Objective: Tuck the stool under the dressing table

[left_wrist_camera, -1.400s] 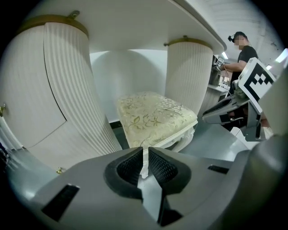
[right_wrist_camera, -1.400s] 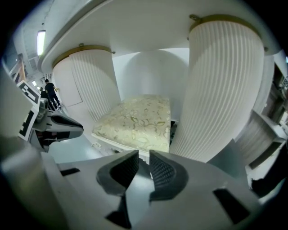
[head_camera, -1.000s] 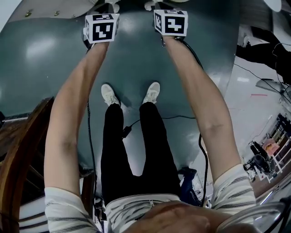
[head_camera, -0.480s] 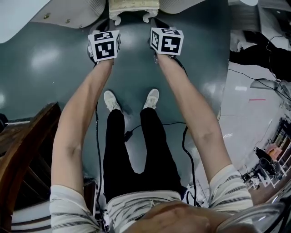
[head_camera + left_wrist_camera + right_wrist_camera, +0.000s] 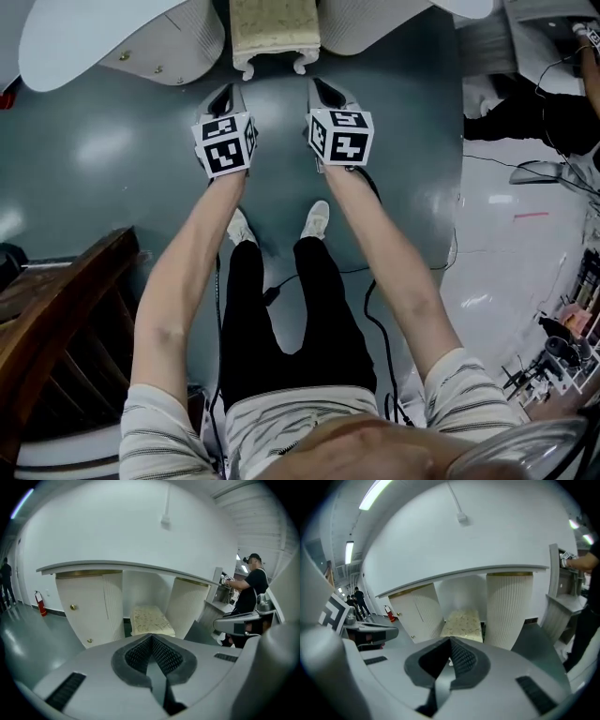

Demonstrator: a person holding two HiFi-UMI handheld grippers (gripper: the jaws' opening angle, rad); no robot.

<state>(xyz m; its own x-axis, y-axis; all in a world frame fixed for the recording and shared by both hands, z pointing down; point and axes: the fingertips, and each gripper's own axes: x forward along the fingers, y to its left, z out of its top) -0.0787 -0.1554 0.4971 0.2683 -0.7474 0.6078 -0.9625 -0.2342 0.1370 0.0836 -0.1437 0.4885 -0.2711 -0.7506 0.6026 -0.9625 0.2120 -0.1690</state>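
Stool [image 5: 274,33] stands at the top centre of the head view, pushed into the knee gap of the dressing table [image 5: 103,42], with its cream patterned seat between the two fluted white pedestals. Only its front edge and two carved feet stick out past the tabletop. In both gripper views the seat shows in the middle of the frame, under the curved white top and flanked by the left pedestal [image 5: 89,606], which has small brass knobs, and the right pedestal [image 5: 508,606].

The left gripper [image 5: 225,94] and the right gripper [image 5: 326,92] hang side by side just below the stool in the head view, above the dark grey-green floor [image 5: 112,150], and neither touches it. Each gripper's own view shows its ribbed pads pressed together with nothing between them.

White shoes [image 5: 317,220] stand below the grippers. Dark wooden furniture [image 5: 56,319] fills the lower left of the frame.
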